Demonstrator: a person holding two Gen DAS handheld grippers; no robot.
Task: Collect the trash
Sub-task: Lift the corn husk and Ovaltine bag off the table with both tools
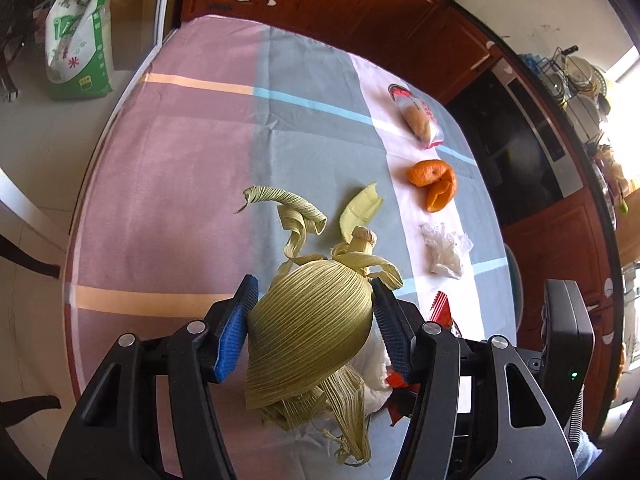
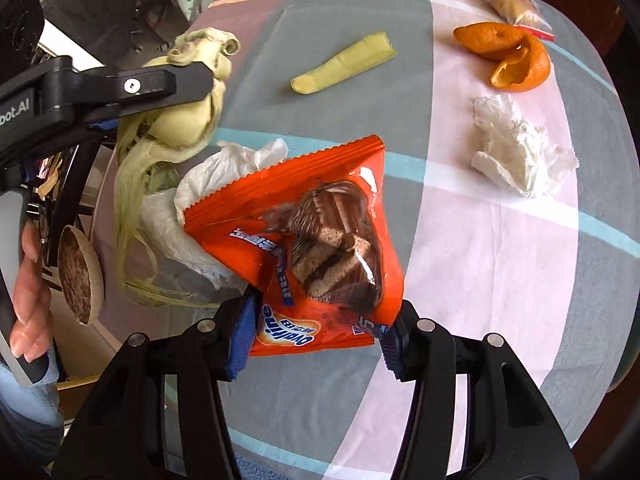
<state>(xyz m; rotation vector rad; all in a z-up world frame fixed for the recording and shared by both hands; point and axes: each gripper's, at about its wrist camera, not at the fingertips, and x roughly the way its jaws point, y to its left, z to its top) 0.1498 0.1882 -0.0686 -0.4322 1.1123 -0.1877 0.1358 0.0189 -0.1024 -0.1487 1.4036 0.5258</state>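
My left gripper is shut on a bundle of pale dry corn husk, whose curled strands hang over the table. In the right wrist view one of its fingers lies across the same husk. My right gripper is shut on the bottom edge of an orange snack packet, held just above a crumpled white tissue. Loose on the cloth lie a yellow-green husk piece, orange peel, a crumpled white wad and a bagged bun.
The table wears a pink, grey and white striped cloth. Red-brown cabinets and a dark oven stand beyond its far and right edges. A green-white sack stands on the floor at left. A person's hand grips the left handle.
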